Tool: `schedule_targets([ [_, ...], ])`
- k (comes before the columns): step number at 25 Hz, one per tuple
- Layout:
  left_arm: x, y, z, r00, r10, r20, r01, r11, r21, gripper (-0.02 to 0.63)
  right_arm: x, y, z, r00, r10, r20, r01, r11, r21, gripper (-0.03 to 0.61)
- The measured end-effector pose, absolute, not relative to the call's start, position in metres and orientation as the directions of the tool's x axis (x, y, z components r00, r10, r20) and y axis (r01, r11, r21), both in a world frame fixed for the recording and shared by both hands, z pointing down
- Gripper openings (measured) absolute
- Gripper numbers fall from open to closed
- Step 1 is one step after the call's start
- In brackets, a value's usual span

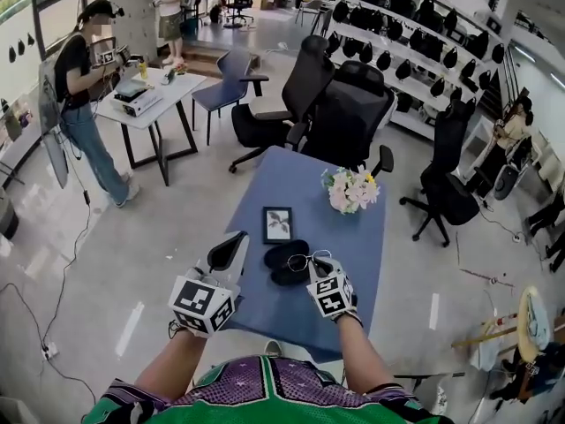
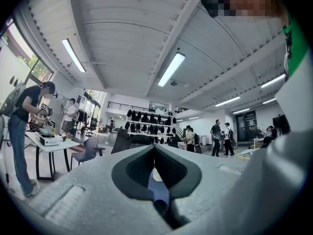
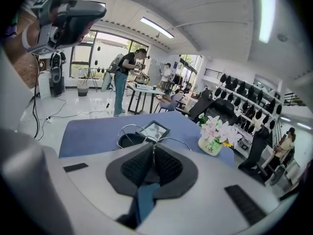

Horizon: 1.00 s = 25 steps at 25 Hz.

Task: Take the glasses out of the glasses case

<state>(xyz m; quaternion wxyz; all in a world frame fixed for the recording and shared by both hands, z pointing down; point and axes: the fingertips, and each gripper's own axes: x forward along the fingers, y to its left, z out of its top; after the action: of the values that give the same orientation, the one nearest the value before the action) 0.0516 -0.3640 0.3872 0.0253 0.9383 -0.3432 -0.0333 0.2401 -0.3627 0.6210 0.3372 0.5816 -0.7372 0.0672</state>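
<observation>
Glasses [image 1: 302, 260] | pinched at bridge by right gripper [image 1: 316, 265] (over glasses case [image 1: 279, 256]) | left gripper [image 1: 231, 249] closed, empty

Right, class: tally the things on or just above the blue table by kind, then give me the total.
glasses case: 1
glasses, pinched in the right gripper: 1
picture frame: 1
vase of flowers: 1
Total: 4
</observation>
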Motion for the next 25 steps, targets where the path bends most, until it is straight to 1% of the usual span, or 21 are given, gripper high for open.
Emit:
schedule_targets([
  [8, 0.054, -0.352, 0.375, 0.79, -0.609, -0.073, -0.605, -0.793, 0.067, 0.015, 0.242, -0.34, 0.587, -0.042, -0.866, 0.499, -0.933, 0.213, 0.29, 0.018],
  [13, 0.05, -0.344, 0.372, 0.801, -0.592, -0.084, -0.588, -0.806, 0.07, 0.015, 0.234, -0.327, 0.554, -0.021, -0.909, 0.416, -0.959, 0.136, 0.249, 0.018],
  [17, 0.042, -0.336, 0.372, 0.808, -0.583, -0.085, -0.577, -0.813, 0.081, 0.015, 0.228, -0.316, 0.525, 0.008, -0.937, 0.351, -0.961, 0.089, 0.261, 0.018],
  [25, 0.016, -0.32, 0.369, 0.813, -0.573, -0.103, -0.562, -0.819, 0.119, 0.015, 0.203, -0.294, 0.487, 0.006, -0.968, 0.251, -0.992, 0.026, 0.123, 0.018],
])
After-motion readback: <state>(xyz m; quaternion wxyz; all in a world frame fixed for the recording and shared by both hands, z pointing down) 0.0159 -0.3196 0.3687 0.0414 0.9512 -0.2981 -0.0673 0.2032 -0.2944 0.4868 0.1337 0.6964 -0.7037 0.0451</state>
